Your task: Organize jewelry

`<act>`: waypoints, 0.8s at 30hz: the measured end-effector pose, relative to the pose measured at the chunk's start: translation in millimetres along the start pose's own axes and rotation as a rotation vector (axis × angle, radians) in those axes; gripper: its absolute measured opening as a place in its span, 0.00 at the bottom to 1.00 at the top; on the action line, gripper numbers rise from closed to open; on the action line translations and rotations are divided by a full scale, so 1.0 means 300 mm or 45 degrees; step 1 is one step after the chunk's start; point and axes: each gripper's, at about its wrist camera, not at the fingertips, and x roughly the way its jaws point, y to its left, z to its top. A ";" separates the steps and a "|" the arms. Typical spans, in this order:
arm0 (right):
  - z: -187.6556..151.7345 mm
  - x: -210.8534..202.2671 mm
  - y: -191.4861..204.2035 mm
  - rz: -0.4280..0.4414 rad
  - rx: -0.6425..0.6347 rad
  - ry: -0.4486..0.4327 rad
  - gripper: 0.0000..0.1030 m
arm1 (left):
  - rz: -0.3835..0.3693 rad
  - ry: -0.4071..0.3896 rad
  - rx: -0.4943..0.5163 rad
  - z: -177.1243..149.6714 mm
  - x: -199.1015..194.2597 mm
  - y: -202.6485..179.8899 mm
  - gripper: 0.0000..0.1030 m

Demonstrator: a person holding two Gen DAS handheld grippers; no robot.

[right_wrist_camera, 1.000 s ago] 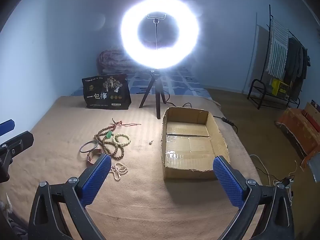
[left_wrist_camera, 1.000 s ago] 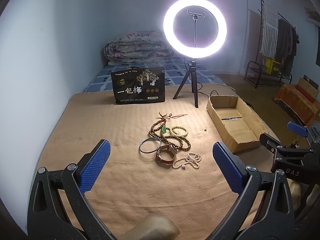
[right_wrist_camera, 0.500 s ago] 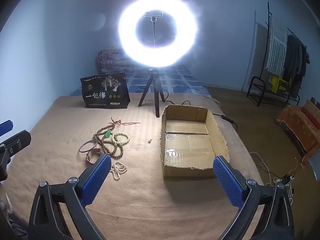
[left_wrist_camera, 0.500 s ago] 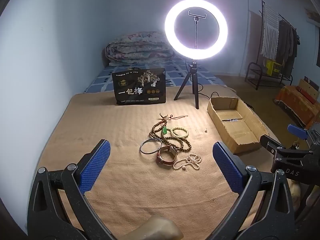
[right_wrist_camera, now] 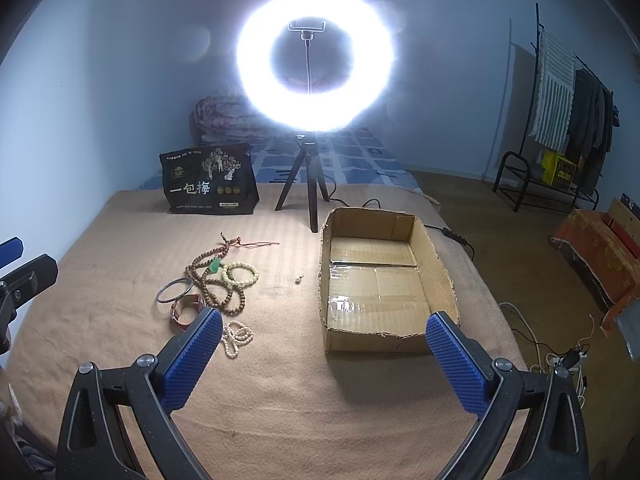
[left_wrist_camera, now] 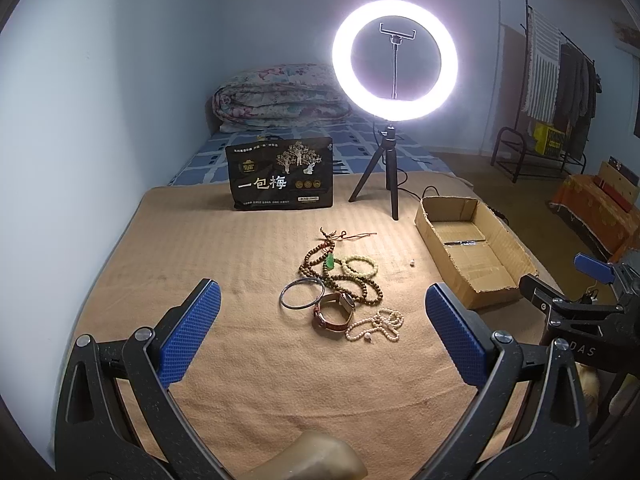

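Almost nothing has changed over the last second: both views only creep closer, so no piece is lifted yet. The left gripper (left_wrist_camera: 320, 336) and right gripper (right_wrist_camera: 324, 354) hang spread and empty. The jewelry pile (left_wrist_camera: 340, 288) lies mid-blanket (left_wrist_camera: 192, 240), apart from the empty cardboard box (right_wrist_camera: 440, 272). Open blanket surrounds both; the ring light tripod (right_wrist_camera: 308, 184) stands behind.

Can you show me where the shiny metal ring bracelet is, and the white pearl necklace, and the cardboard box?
Thin silver metal bangle (left_wrist_camera: 302, 294), left wrist view, on its near rim.
White pearl bead necklace (left_wrist_camera: 376, 325), left wrist view, middle of the strand heap.
Open brown cardboard box (right_wrist_camera: 376, 280), right wrist view, bare taped floor inside.
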 end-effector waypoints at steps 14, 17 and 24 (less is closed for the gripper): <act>-0.002 0.005 0.000 -0.004 0.000 0.016 1.00 | -0.001 -0.003 -0.002 0.007 0.001 0.001 1.00; -0.004 0.005 0.000 -0.003 0.002 0.016 1.00 | 0.000 -0.005 -0.002 0.007 0.001 0.001 1.00; -0.002 0.005 -0.001 -0.003 0.000 0.015 1.00 | 0.000 -0.004 -0.003 0.010 0.002 0.003 1.00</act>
